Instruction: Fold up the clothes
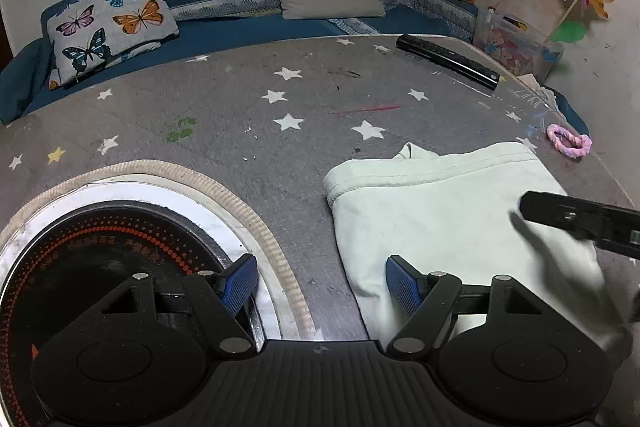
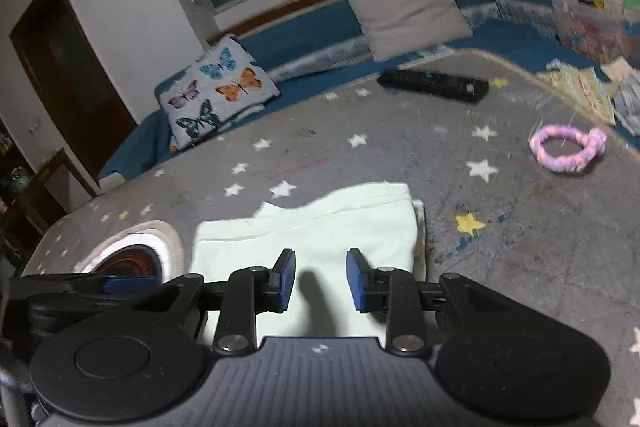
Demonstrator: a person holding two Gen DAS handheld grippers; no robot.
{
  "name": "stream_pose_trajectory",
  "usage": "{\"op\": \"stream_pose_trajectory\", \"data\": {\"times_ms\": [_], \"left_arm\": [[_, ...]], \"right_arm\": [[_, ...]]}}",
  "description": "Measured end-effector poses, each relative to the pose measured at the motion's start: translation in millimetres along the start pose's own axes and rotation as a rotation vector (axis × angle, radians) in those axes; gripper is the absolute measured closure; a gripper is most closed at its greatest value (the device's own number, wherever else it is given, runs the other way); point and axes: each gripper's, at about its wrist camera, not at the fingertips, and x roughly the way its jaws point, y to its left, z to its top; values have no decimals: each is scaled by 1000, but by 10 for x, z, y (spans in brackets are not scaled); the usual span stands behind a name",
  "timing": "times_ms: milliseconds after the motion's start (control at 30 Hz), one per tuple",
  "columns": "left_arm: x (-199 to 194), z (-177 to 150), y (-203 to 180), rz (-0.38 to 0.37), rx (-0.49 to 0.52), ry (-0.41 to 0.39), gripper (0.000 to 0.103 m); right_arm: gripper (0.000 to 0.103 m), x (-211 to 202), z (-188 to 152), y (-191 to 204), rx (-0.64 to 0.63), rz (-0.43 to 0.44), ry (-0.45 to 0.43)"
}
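A pale mint garment [image 1: 432, 215] lies folded into a rough rectangle on the grey star-patterned table [image 1: 240, 131]. My left gripper [image 1: 322, 283] is open just left of its near-left corner, with nothing between the blue pads. A black finger of the other gripper [image 1: 576, 219] reaches over the cloth's right side. In the right wrist view the garment [image 2: 320, 223] fills the centre and my right gripper [image 2: 321, 279] hovers open above its near part, gripping nothing. The left gripper shows as a dark shape [image 2: 92, 283] at the left edge.
A round black-and-orange cooktop [image 1: 100, 267] with a woven rim is set into the table at near left. A black remote [image 1: 448, 61] lies at the far right, a pink braided ring [image 2: 566, 151] nearer right. Pillows [image 1: 108, 19] and a blue bench lie beyond.
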Motion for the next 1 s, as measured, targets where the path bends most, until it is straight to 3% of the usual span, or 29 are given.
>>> {"op": "stream_pose_trajectory", "data": {"times_ms": [167, 333, 500, 700, 900, 1000], "left_arm": [[27, 11, 47, -8, -15, 4, 24], [5, 71, 48, -4, -15, -17, 25], [3, 70, 63, -2, -16, -16, 24], [-79, 37, 68, -5, -9, -20, 24], [-237, -47, 34, -16, 10, -35, 16], [-347, -104, 9, -29, 22, -50, 9]], "right_arm": [[75, 78, 0, 60, -49, -13, 14], [75, 54, 103, 111, -96, -44, -31], [80, 226, 99, 85, -131, -67, 11], [79, 81, 103, 164, -148, -61, 8], [73, -194, -77, 291, -195, -49, 26], [64, -322, -192, 346, -217, -44, 35]]}}
